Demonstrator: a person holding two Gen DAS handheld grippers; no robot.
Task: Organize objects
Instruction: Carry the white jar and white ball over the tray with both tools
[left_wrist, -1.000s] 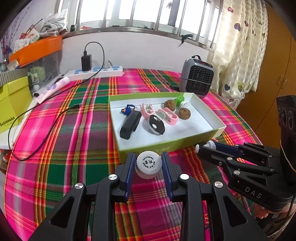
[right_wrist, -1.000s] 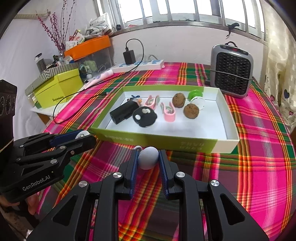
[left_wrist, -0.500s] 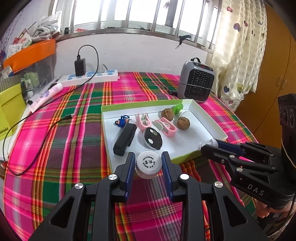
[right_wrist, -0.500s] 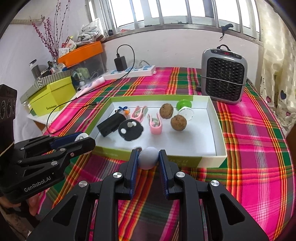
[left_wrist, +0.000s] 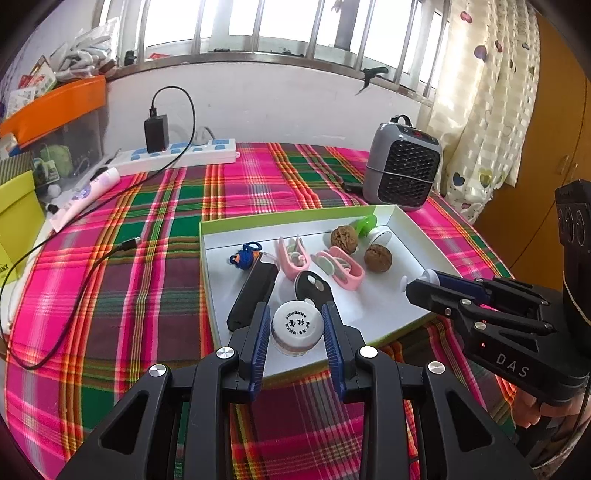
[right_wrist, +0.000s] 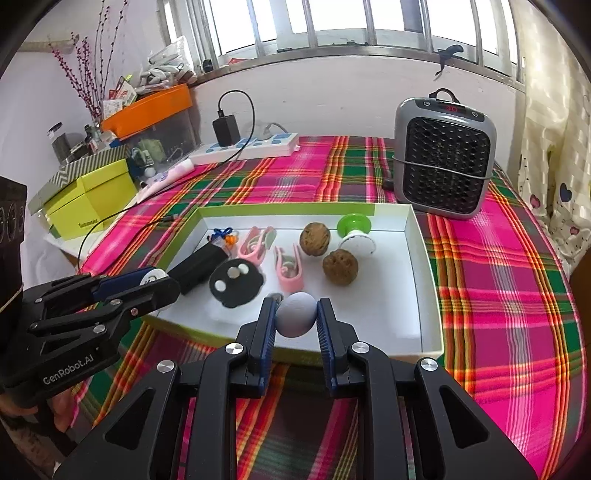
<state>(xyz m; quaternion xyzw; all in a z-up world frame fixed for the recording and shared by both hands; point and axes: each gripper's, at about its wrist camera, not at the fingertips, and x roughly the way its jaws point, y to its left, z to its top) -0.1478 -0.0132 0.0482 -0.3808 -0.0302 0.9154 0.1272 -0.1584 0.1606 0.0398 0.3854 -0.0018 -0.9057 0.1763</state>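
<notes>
Both tongs are loaded and over the box now! The left tongs are clamped on a small white-capped jar, cap facing the camera, hanging above the near left corner of the white tray that sits in the middle of the plaid tabletop. The right tongs pinch a pale grey ball just inside the tray's near edge, towards the middle.

Already in the tray: a black bar, a round black disc, two pink clips, two walnuts, a green-and-white piece at the far edge and a little blue charm near the far left corner.

This looks like the drop-off step. The bare white floor lies along the near edge and the right side, so the ball has room beneath it. The jar's side is tighter, with the bar and disc just beyond it. Next move, I'd judge: lower each load close to the floor before letting go, since the ball may roll.
</notes>
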